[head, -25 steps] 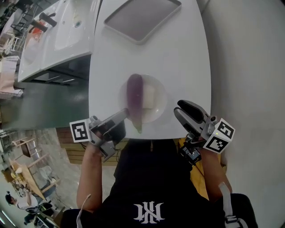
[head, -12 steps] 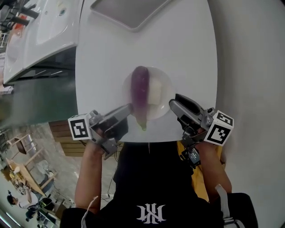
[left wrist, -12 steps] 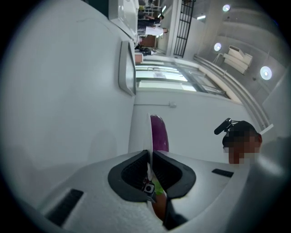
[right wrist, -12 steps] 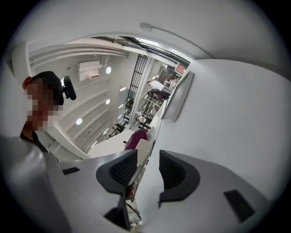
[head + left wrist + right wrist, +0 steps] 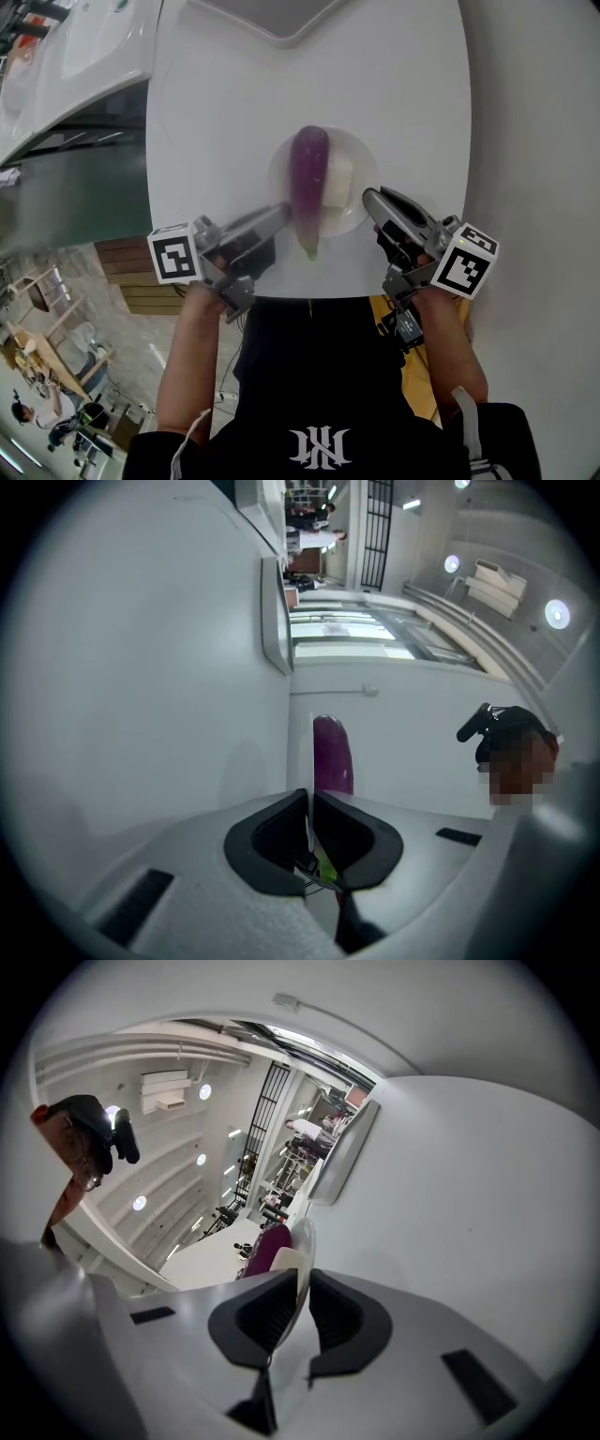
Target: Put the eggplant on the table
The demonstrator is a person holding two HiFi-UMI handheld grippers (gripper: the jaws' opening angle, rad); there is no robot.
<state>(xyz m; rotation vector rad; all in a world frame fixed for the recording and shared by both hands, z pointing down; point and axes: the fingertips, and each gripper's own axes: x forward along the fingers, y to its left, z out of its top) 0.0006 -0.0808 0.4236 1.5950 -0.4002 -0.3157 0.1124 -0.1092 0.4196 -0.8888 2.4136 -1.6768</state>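
A purple eggplant (image 5: 309, 183) lies lengthwise on a small white plate (image 5: 349, 139) on the white table (image 5: 394, 75), next to a white block (image 5: 339, 183). My left gripper (image 5: 281, 214) is shut on the plate's left rim. In the left gripper view the thin rim (image 5: 311, 761) runs between the pads of the left gripper (image 5: 310, 808), with the eggplant (image 5: 332, 752) just behind. My right gripper (image 5: 372, 199) is at the plate's right rim with its jaws closing. The rim (image 5: 305, 1237) sits between the pads of the right gripper (image 5: 302, 1302), beside the eggplant (image 5: 267, 1246).
A grey-lined tray (image 5: 281, 19) sits at the table's far end, also seen as the tray (image 5: 274, 611) and the tray (image 5: 342, 1152). A white sink counter (image 5: 84, 47) stands off the table's left. The table's near edge is right under both grippers.
Both grippers have moved in to the plate, one at each side rim. The right jaws, wide apart before, have narrowed around the rim.
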